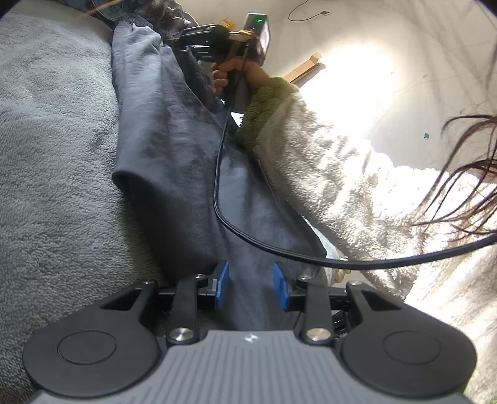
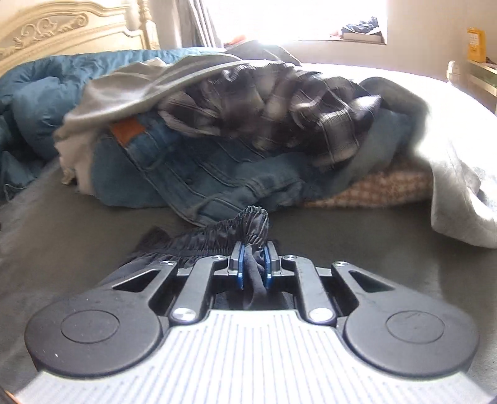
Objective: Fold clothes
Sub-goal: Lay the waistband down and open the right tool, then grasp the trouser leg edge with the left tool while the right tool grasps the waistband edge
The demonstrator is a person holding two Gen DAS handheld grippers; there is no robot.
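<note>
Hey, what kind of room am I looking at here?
Most likely a bedroom: a carved headboard, a grey blanket spread over what seems to be a bed, and a pile of clothes lying on it.

A home bedroom: carved headboard [image 2: 62, 28], bed [image 2: 77, 192], heaped clothes [image 2: 217, 124].

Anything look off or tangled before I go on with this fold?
Yes: a black cable drapes across the dark grey garment stretched between the left gripper and right gripper; it could get folded in. The clothes pile behind is just unsorted.

Blown-out window glare — fisheye-warped edges
</note>
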